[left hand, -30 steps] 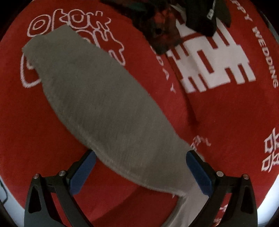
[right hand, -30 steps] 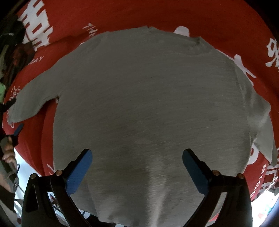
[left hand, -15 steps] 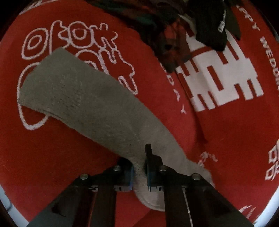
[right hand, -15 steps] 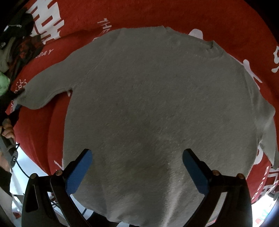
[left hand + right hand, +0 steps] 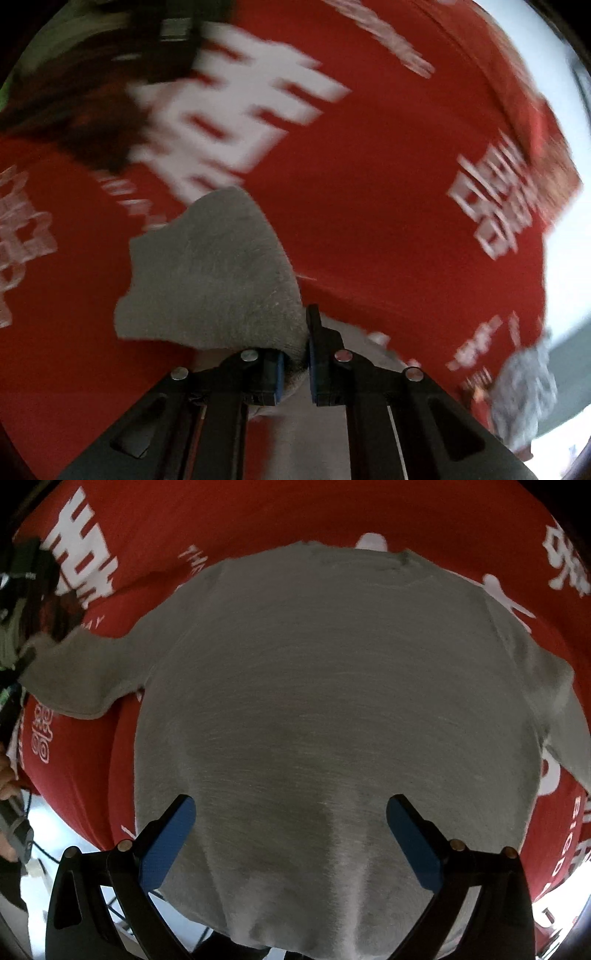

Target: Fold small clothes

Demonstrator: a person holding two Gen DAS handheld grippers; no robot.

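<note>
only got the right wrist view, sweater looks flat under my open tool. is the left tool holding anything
Observer: Yes, the left tool is shut on the grey sleeve.
Operator: sleeve flat or lifted
Observer: Lifted and bunched above the red cloth, free end drooping left.
Operator: anything past it
Observer: A dark heap of other clothes at the far left, blurred in the left wrist view.

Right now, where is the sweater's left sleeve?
In the left wrist view, the sleeve is pinched in the left tongs, above the red cloth.
</note>
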